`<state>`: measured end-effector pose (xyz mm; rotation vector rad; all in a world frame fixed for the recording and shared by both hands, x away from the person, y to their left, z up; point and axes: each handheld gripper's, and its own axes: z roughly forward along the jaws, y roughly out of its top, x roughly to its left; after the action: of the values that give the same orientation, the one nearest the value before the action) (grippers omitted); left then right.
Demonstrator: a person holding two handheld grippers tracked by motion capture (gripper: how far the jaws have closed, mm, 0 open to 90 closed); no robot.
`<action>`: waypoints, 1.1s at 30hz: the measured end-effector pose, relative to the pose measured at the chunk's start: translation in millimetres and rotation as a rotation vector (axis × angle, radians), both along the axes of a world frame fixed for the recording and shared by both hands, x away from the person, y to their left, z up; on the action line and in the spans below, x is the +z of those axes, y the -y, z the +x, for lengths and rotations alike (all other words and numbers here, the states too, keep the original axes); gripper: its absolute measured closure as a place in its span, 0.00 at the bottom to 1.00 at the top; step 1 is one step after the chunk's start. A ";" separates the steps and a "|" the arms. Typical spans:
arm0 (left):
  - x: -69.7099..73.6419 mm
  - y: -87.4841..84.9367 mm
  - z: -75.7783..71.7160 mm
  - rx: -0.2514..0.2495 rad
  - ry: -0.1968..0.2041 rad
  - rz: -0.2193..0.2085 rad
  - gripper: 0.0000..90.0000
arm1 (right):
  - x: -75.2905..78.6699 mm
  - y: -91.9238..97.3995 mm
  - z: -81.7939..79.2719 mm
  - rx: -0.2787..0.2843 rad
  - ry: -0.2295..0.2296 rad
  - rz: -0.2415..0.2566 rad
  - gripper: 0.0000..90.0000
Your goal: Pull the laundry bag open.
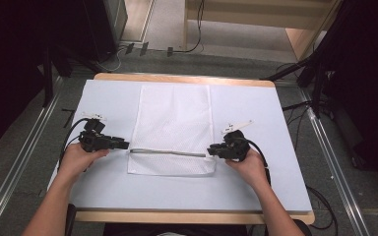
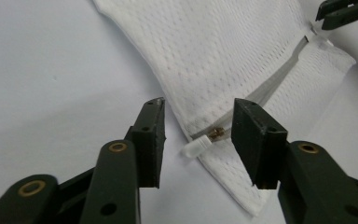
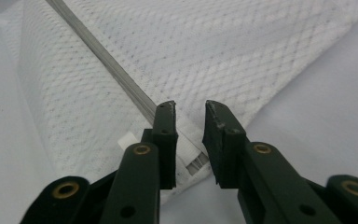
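Pale table [image 1: 256, 187], white mesh bag [image 1: 174, 123] flat at centre. Zipper pull [image 2: 200, 143] sits free between the left gripper's [image 1: 123, 144] parted jaws. Right gripper [image 1: 211, 150], jaws apart, hides the zipper's [image 1: 167, 152] end. Both hands low, facing inward.

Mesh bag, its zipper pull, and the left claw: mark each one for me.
mesh bag [image 1: 174, 113]: high view, on the upper mesh panel.
zipper pull [image 2: 196, 146]: left gripper view, on the white tab.
left claw [image 2: 198, 140]: left gripper view, midway between its fingertips.
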<state>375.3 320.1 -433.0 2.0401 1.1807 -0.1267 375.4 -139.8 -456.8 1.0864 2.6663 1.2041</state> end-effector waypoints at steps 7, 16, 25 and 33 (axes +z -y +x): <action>1.7 -4.7 4.5 0.035 0.050 0.003 0.48 | -3.1 11.1 0.0 -0.038 0.012 -0.002 0.70; -0.3 -6.1 10.9 0.070 0.074 0.026 0.45 | -4.2 24.5 -1.3 -0.090 0.042 0.021 0.59; -2.8 -10.8 14.1 0.107 0.063 0.042 0.43 | -5.8 39.9 1.6 -0.140 0.050 0.031 0.55; -4.5 -10.3 14.6 0.121 0.057 0.062 0.41 | -7.5 52.9 6.1 -0.205 0.038 0.044 0.51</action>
<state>389.9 330.3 -437.4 2.0061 1.2827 0.0274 381.4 -192.7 -464.3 1.2923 2.4399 1.2363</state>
